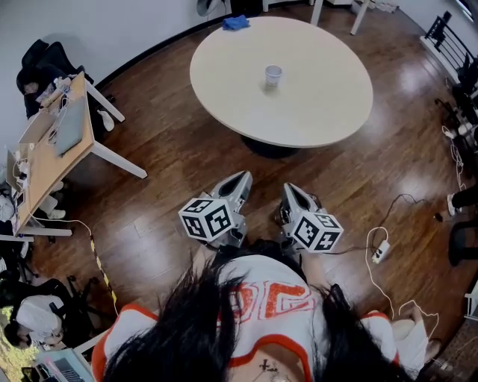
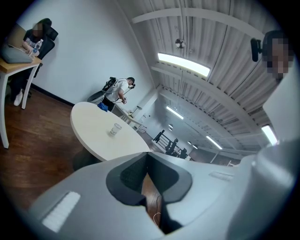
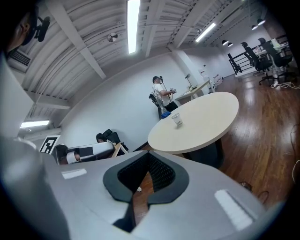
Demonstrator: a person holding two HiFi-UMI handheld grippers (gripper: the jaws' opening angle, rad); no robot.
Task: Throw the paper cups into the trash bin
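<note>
Paper cup [image 1: 273, 75]: it stands upright on the round cream table [image 1: 321, 104], near the table's middle and a little toward its ten o'clock side. From the two tongs it lies at twelve o'clock, well apart, across a stretch of wooden floor [image 1: 172, 157]. A blue cloth [image 1: 235, 22] lies at the table's eleven o'clock edge, apart from the cup.

The left gripper [image 1: 240, 179] and the right gripper [image 1: 291, 190] are held side by side in front of the person (white top with orange print), both aimed toward the table and tipped slightly down. Their marker cubes sit just behind them, the left cube [image 1: 207, 218] and the right cube [image 1: 320, 231]. In each gripper view the dark pads meet at the tips with only floor showing behind them, so both tongs are clenched on nothing.

At nine o'clock in the head view stands a wooden desk [image 1: 45, 160] on white legs, with someone seated by it. At four o'clock from the right gripper a white power strip [image 1: 379, 252] lies on the floor with its cable trailing. Both gripper views show another person standing beyond the table's far side.
</note>
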